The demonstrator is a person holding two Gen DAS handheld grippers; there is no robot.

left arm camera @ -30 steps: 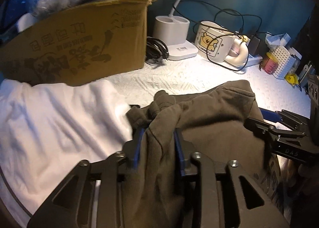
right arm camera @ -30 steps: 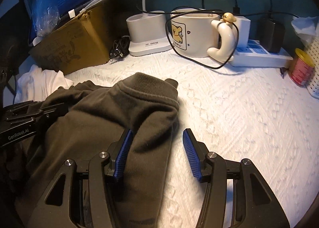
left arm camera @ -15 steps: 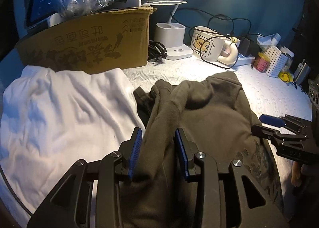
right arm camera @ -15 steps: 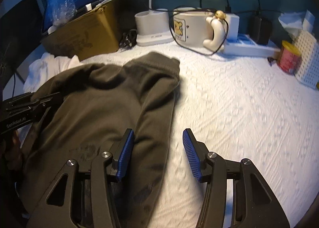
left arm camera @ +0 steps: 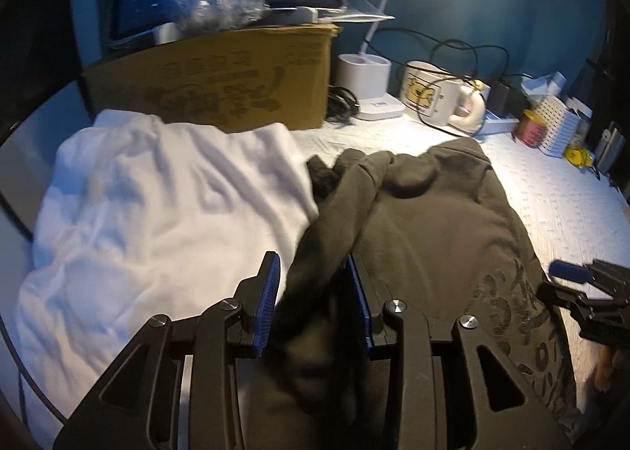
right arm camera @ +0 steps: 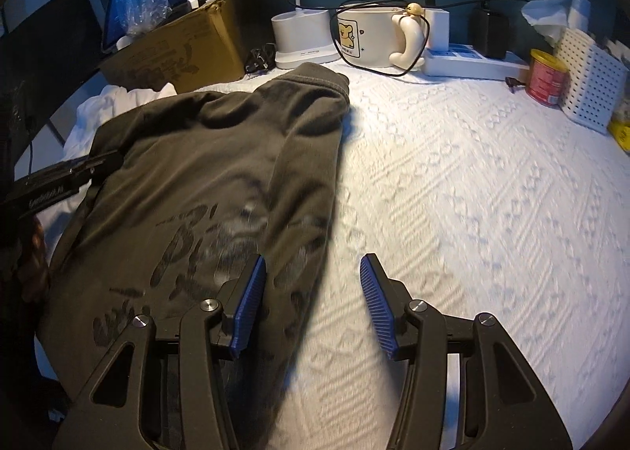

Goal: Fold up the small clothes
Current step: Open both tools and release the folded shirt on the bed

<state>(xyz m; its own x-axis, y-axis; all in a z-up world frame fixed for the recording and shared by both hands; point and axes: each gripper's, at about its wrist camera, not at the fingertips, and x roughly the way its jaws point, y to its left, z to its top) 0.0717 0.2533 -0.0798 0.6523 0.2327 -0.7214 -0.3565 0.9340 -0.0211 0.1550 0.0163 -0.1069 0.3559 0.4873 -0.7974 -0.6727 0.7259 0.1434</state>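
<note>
The dark olive top (right arm camera: 220, 158) is sliding toward the camera across the white textured bedspread (right arm camera: 472, 182), now well back from the mug (right arm camera: 370, 36) it was nearly reaching a second ago, partly overlapping the white garment (left arm camera: 157, 205). The left gripper (left arm camera: 315, 292) is holding a bunched fold of it between narrow jaws and dragging. The right gripper (right arm camera: 311, 300) is trailing alongside, jaws standing apart over the hem edge, pinching nothing. Likely repositioning before folding.
</note>
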